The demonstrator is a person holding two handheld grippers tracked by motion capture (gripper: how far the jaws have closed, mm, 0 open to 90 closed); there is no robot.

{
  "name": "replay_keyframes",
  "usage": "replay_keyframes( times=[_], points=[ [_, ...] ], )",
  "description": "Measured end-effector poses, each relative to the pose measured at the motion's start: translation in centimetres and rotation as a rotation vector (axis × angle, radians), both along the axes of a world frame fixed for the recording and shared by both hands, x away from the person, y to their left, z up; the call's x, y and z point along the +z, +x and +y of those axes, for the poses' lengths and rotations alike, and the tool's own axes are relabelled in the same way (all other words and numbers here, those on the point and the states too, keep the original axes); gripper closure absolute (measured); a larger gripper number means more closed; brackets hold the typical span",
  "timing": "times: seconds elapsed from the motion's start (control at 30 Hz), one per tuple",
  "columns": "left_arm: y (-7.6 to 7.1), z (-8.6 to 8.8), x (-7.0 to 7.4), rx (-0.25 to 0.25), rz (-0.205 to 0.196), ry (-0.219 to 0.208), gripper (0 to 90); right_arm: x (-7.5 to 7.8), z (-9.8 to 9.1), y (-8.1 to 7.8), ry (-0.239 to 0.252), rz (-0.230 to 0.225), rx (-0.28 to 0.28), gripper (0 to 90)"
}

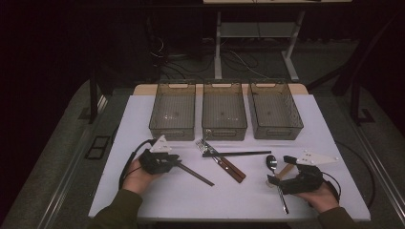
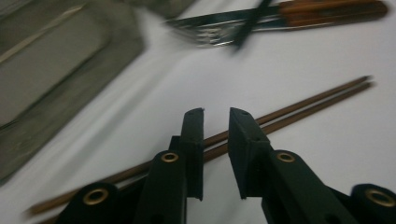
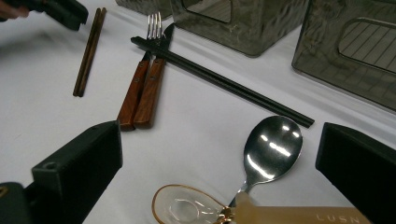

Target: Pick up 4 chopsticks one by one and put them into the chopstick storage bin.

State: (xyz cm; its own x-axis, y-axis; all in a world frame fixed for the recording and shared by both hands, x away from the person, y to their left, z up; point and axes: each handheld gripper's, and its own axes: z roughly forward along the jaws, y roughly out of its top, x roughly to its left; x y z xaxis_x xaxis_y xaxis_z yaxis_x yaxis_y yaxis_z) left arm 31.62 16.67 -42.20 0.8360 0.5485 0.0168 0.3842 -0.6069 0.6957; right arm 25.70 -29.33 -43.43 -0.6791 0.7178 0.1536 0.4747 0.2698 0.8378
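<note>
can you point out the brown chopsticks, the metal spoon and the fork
brown chopsticks (image 2: 308,103), left gripper view, middle of the pair's far half
metal spoon (image 3: 273,148), right gripper view, middle of its bowl
fork (image 3: 154,24), right gripper view, its tines

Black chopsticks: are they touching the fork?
Touching. The right gripper view shows the black chopsticks lying straight across the fork just below its tines, with no gap.
</note>
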Motion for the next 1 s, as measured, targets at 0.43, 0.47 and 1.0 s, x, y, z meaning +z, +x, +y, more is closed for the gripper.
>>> replay_keyframes(
  times=[0.43, 0.47, 1.0],
  points=[
    [3.3, 6.4, -0.2, 0.303, 0.014, 0.041, 89.6, 0.0, 0.0, 0.1, -0.002, 0.001, -0.002, 0.4],
    [3.5, 6.5, -0.4, 0.310, 0.013, 0.042, 89.7, -0.1, 0.0, 0.1, -0.002, 0.002, -0.003, 0.5],
    [4.7, 6.5, -1.2, 0.332, 0.022, 0.071, 89.8, -0.1, 0.0, 0.0, 0.000, 0.003, -0.006, 0.5]
  ],
)
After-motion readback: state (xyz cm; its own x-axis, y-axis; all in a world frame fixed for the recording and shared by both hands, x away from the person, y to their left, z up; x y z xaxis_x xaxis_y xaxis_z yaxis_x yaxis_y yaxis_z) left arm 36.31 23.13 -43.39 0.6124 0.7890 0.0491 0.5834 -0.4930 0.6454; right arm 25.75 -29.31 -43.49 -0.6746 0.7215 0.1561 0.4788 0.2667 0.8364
